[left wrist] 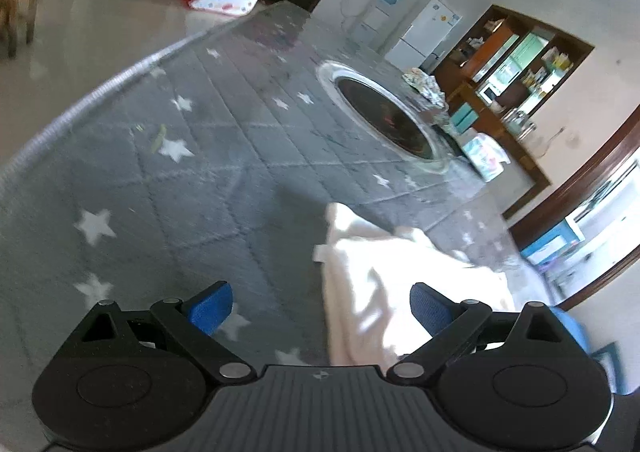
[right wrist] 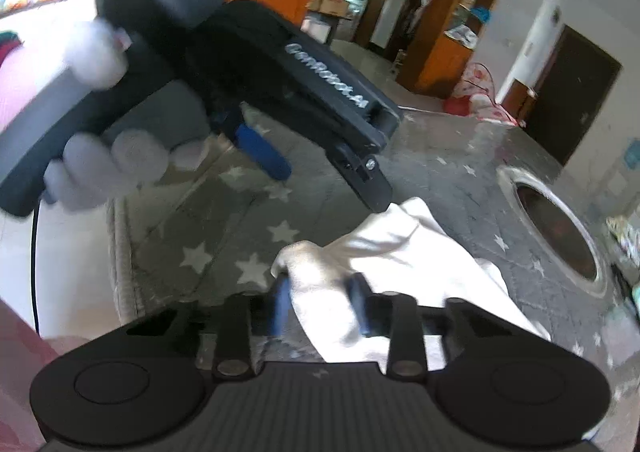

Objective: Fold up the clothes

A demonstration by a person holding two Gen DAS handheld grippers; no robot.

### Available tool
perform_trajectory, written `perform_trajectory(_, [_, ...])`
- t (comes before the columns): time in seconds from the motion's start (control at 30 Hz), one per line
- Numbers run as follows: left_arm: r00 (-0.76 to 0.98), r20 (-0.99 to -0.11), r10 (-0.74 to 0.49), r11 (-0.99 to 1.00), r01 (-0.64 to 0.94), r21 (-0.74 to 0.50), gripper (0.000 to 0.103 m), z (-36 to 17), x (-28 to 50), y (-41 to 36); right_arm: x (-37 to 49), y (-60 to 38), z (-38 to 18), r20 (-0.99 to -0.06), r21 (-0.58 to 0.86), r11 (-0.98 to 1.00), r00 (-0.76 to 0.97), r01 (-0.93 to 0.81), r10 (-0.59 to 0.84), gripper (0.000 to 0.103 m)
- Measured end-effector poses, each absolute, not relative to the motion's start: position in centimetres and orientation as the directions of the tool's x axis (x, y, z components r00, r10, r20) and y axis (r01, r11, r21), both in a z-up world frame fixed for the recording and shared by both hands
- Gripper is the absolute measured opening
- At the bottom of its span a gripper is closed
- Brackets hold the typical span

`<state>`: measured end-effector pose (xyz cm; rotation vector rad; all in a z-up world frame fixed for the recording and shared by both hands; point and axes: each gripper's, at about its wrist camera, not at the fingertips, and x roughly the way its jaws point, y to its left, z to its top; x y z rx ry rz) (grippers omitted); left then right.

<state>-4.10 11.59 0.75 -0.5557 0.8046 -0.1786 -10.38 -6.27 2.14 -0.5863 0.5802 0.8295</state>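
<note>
A white garment (left wrist: 372, 276) lies bunched on a grey star-patterned table cover (left wrist: 168, 187). My left gripper (left wrist: 320, 306) is open above the cover, its blue pads wide apart, with the garment's edge between them and under the right pad. In the right wrist view my right gripper (right wrist: 322, 302) is closed on a fold of the white garment (right wrist: 400, 248) and holds it up. The left gripper (right wrist: 280, 167) shows there from the side, held by a gloved hand, open above the garment's far corner.
A round dark inset with a metal rim (left wrist: 384, 119) sits in the table's middle. Crumpled patterned items (left wrist: 426, 89) lie beyond it. The table's padded edge (left wrist: 100, 87) curves at left. A fridge (left wrist: 424, 31) and wooden shelves (left wrist: 512, 63) stand behind.
</note>
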Motion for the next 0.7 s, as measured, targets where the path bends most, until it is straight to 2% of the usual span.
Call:
perform_trajectory(0.1, [0.681,-0.621,-0.39,0.811,-0.066,-0.581,0.097,0.6,-3.8,11.3,-9.7,-7.4,3.1,-0.658,-0.162,0.589,0.532,-0.791,0.533,0.016])
perform_trajectory(0.33, [0.663,-0.595,-0.453,0.729,-0.108,-0.676,0.097,0.1,-3.0,10.7,-8.7,-10.2,5.0,-0.611,0.0,0.653,0.517,-0.758,0.6,0.014])
perform_trajectory(0.53, [0.655,-0.551,-0.517,0.627,-0.149,-0.765,0.096,-0.6,-2.3,10.1,-7.9,-12.2,5.7,-0.574,0.073,0.674,0.522,-0.735,0.631,0.014])
perform_trajectory(0.67, [0.641,-0.51,-0.574,0.544,-0.167,-0.822,0.087,-1.5,-1.8,9.3,-7.6,-12.9,5.7,-0.558,0.099,0.674,0.52,-0.732,0.647,0.013])
perform_trajectory(0.7, [0.637,-0.501,-0.586,0.526,-0.171,-0.833,0.081,-1.7,-1.7,9.1,-7.6,-13.0,5.7,-0.555,0.105,0.674,0.519,-0.732,0.65,0.013])
